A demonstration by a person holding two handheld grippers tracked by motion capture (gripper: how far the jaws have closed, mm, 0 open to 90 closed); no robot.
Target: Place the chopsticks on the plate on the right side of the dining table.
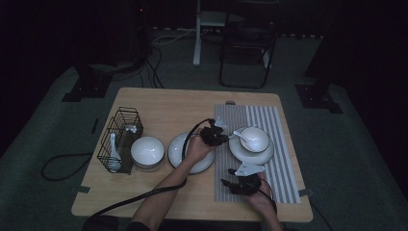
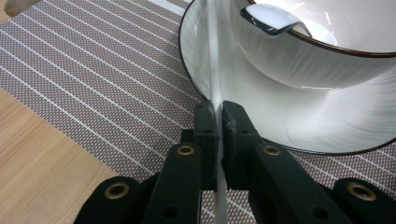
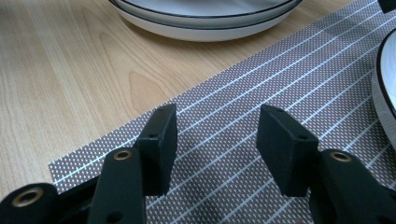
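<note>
Your left gripper has its jaws clamped on the handle of the white spoon, whose scoop rests in the bowl on the plate on the striped mat. That setting looks nearly done; release is left. Your right gripper waits with jaws apart, empty, over the mat's near edge.

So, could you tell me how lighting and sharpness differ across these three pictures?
High view: dim, surroundings nearly black, only the table lit. Left gripper view: bright, with glare streaks on the bowl and spoon; the plate rim at the jaws is sharp. Right gripper view: evenly lit, placemat crisp.
</note>
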